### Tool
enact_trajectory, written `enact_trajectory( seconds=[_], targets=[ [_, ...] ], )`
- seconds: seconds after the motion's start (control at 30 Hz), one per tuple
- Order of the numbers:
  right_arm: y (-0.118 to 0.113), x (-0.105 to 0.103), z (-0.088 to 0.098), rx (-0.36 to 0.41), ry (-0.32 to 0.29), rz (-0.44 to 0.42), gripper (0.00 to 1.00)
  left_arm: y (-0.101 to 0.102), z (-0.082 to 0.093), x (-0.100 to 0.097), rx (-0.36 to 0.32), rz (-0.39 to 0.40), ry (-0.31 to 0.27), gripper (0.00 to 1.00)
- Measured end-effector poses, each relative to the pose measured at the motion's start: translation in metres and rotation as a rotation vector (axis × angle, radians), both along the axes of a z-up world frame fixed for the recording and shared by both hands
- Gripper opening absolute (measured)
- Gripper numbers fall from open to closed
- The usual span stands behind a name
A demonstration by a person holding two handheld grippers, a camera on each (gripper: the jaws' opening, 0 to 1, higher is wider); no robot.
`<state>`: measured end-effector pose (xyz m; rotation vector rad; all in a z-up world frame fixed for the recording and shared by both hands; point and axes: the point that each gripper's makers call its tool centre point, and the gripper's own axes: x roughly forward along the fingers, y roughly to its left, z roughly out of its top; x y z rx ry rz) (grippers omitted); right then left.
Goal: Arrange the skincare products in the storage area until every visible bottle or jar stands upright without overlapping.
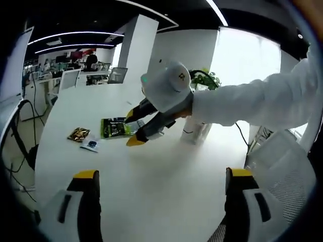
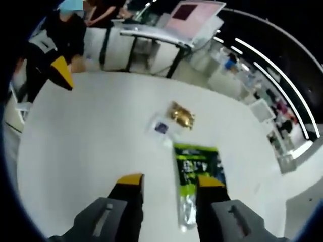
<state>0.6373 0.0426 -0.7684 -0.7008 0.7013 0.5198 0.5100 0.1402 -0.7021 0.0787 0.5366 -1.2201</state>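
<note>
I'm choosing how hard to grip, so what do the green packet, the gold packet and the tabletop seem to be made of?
Green packet: looks like thin, glossy plastic film, with a clear end that shines. Gold packet: probably crinkled metallic foil, judging by its bright creases. Table: a smooth white hard surface, likely laminate; the exact material can't be told.

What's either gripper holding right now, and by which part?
Nothing. The left gripper is open over bare table. The right gripper is open, jaws straddling the green packet edge, not closed on it.
</note>
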Motion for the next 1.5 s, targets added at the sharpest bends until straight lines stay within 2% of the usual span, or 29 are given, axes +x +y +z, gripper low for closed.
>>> enact_trajectory(
  seconds=[0.1,0.27,0.37,0.43,0.5,0.53,0.6,0.63,0.77,0.83,1.07,1.17,1.37,1.5],
  targets=[
    [0.001,0.004,-0.002,0.017,0.0,-0.011,0.31,0.003,0.0,0.0,-0.004,0.009,0.005,0.99],
    [-0.002,0.011,-0.006,0.004,-0.01,-0.011,0.26,0.007,-0.002,0.001,-0.007,0.026,0.013,0.99],
    [-0.006,0.013,-0.011,-0.031,-0.011,0.003,0.22,0.009,-0.003,0.001,-0.009,0.037,0.018,0.99],
    [-0.008,0.012,-0.014,-0.049,-0.003,0.01,0.22,0.01,-0.003,0.0,-0.009,0.036,0.02,0.99],
    [-0.008,0.012,-0.014,-0.043,-0.002,0.015,0.21,0.011,-0.003,0.0,-0.008,0.041,0.021,0.99],
    [-0.009,0.013,-0.014,-0.033,-0.002,0.007,0.2,0.011,-0.002,0.0,-0.009,0.043,0.021,0.99],
    [-0.005,0.013,-0.015,0.06,0.026,-0.044,0.21,0.011,-0.002,0.0,-0.01,0.045,0.023,0.99],
    [-0.006,0.016,-0.014,0.08,0.02,-0.066,0.2,0.011,-0.002,0.0,-0.009,0.043,0.025,0.99],
    [-0.011,0.018,-0.017,0.049,0.027,-0.053,0.15,0.01,-0.002,-0.001,-0.01,0.038,0.027,0.99],
    [-0.013,0.017,-0.019,0.099,0.051,-0.103,0.12,0.01,-0.002,-0.001,-0.012,0.04,0.028,0.99],
    [-0.018,0.017,-0.021,0.107,0.067,-0.111,0.02,0.012,-0.002,-0.002,-0.02,0.047,0.034,0.99],
    [-0.016,0.016,-0.022,0.12,0.073,-0.123,0.0,0.012,-0.003,-0.004,-0.019,0.044,0.038,0.99],
    [-0.017,0.016,-0.022,0.11,0.075,-0.129,0.0,0.013,-0.005,-0.005,-0.019,0.044,0.046,0.99],
    [-0.017,0.014,-0.022,0.06,0.058,-0.103,0.0,0.013,-0.006,-0.005,-0.023,0.045,0.052,0.98]
  ],
)
